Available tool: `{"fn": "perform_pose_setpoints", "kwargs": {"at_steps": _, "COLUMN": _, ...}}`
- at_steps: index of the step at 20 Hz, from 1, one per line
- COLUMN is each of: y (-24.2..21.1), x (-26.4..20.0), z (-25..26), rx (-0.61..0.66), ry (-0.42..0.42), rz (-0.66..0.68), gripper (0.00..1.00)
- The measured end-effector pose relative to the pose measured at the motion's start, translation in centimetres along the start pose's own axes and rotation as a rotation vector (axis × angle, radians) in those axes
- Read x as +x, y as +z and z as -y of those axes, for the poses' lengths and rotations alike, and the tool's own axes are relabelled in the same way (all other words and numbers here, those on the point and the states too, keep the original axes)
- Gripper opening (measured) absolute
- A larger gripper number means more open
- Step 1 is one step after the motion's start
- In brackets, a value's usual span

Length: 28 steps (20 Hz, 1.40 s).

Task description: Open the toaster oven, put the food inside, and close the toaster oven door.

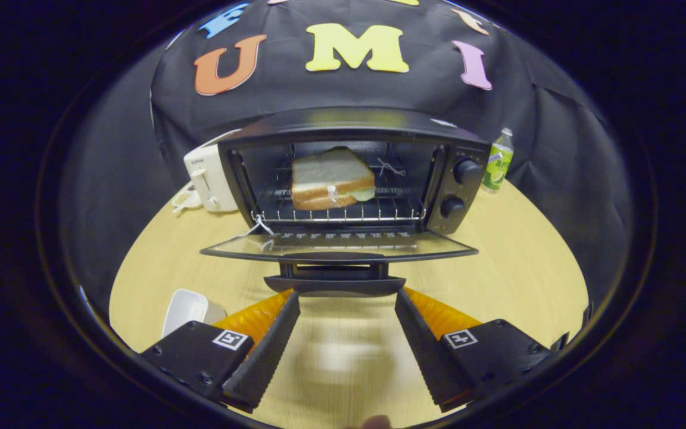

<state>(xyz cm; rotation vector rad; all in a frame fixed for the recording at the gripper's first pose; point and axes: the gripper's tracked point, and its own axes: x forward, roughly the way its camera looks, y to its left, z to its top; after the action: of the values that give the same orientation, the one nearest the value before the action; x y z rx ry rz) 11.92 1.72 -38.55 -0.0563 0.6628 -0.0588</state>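
Sandwich already on wire rack inside toaster oven; food step judged done. Door dropped flat open, handle facing claw; closing left. Claw spread wide, holding nothing, fingertips flanking handle just below door, tip contact unclear. Oven straight ahead on tabletop. White toaster left of oven, green bottle right, white dish beside left finger.

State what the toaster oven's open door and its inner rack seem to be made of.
Door: apparently glass in a dark frame; its flat pane mirrors the rack. Rack: shiny bare metal wire, thin parallel bars. The gripper fingers stand open, just short of the door's handle.
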Motion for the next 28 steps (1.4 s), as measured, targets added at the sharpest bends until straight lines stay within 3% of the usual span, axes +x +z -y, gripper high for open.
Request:
{"fn": "perform_pose_setpoints", "kwargs": {"at_steps": 8, "y": 8.7, "x": -3.8, "z": -0.1, "rx": -0.033, "ry": 0.003, "rz": 0.173, "gripper": 1.00}}
{"fn": "perform_pose_setpoints", "kwargs": {"at_steps": 18, "y": 20.6, "x": -19.9, "z": 0.6, "rx": 0.048, "ry": 0.041, "rz": 0.468, "gripper": 1.00}}
{"fn": "perform_pose_setpoints", "kwargs": {"at_steps": 28, "y": 24.2, "x": -34.3, "z": 0.5, "rx": 0.068, "ry": 0.058, "rz": 0.633, "gripper": 1.00}}
